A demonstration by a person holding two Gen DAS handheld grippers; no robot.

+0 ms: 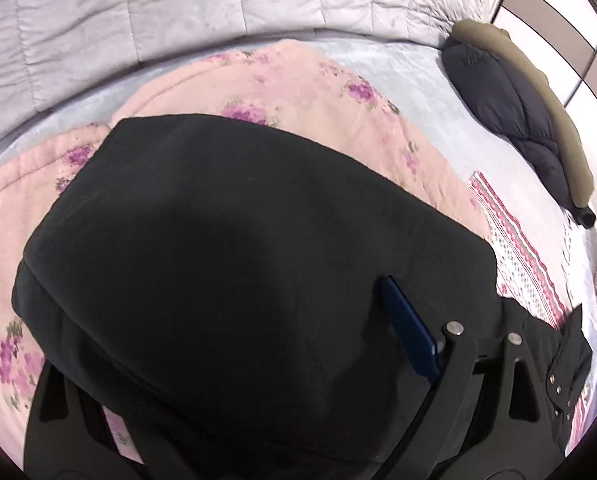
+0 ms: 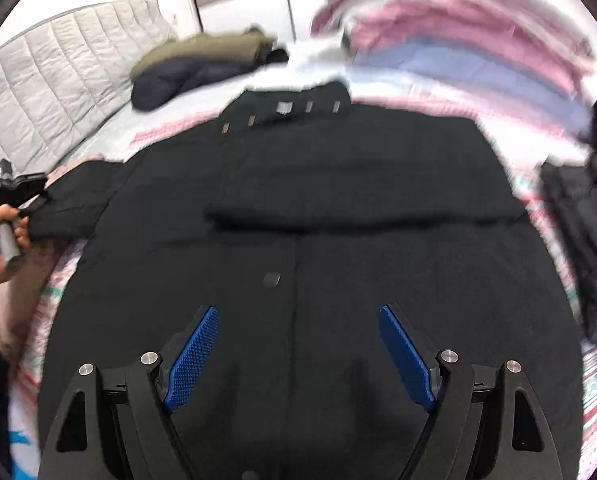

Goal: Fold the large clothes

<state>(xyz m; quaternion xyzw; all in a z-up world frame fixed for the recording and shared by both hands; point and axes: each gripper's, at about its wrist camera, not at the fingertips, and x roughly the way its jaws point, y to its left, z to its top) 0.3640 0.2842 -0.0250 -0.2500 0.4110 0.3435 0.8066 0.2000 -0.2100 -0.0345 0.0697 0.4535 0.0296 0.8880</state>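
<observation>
Underneath, floral quilt (image 1: pixel 306 92) on bed — right claw (image 2: pixel 298 356) wide apart, empty; left claw (image 1: pixel 234 320) pinching black coat (image 2: pixel 298 208).

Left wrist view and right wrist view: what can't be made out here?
- Left wrist view: the left gripper has one pad under the black coat sleeve; whether it is shut on it cannot be told.
- Right wrist view: the stacked bedding and the dark garment at the right edge are motion-blurred.
- Right wrist view: the coat's hem is cut off by the bottom edge, behind the open right gripper.
</observation>
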